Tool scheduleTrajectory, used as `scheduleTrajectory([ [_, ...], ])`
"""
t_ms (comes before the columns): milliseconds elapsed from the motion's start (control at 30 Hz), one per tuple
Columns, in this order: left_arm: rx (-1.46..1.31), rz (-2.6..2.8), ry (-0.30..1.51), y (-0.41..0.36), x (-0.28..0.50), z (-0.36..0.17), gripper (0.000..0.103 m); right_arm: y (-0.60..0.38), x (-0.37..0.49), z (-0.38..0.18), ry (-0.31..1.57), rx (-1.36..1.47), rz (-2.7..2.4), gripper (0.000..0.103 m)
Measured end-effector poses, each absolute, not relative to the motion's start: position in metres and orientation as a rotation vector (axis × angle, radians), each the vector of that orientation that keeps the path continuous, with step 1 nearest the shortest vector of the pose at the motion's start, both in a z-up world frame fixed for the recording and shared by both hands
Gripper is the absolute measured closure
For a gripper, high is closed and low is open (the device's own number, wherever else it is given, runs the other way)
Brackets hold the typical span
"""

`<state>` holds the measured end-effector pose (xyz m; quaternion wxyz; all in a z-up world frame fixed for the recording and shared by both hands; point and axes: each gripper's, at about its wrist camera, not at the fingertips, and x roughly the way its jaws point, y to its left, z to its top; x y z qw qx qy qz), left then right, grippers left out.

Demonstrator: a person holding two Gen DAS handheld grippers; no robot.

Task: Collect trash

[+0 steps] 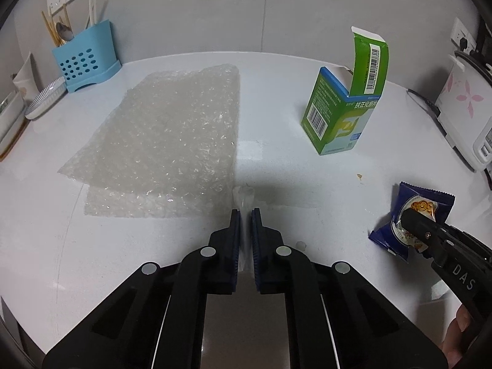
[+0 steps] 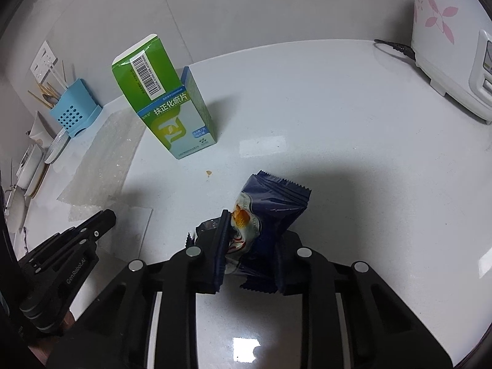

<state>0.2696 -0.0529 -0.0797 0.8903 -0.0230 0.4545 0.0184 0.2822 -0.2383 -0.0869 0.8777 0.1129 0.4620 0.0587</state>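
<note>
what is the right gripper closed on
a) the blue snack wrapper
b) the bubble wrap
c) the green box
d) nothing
a: in the right wrist view the right gripper has its pads pressed on either side of the blue snack wrapper, while the green box stands apart further back.

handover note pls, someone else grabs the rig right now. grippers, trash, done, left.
Left gripper: shut on a clear plastic scrap at the near corner of the bubble wrap.
Right gripper: shut on the dark blue snack wrapper.
Green carton: upright, flap open, untouched on the counter.
Done: both pieces gripped, neither visibly lifted.
Left: carry both off, then bubble wrap and carton. No bin in view.
</note>
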Motion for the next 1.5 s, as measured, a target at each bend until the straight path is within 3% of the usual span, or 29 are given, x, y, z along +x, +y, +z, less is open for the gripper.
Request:
scheduleTrajectory([
  [700,-0.075,0.003,0.892,-0.039,0.223,-0.049,0.096,-0.24,0.246,-0.069,0.939,0.241,0.124,0.081],
  [1500,-0.106,-0.035,0.818,-0.045,0.138,-0.008,0.097,-0.253,0.158,-0.013,0.831,0.213,0.117,0.085],
])
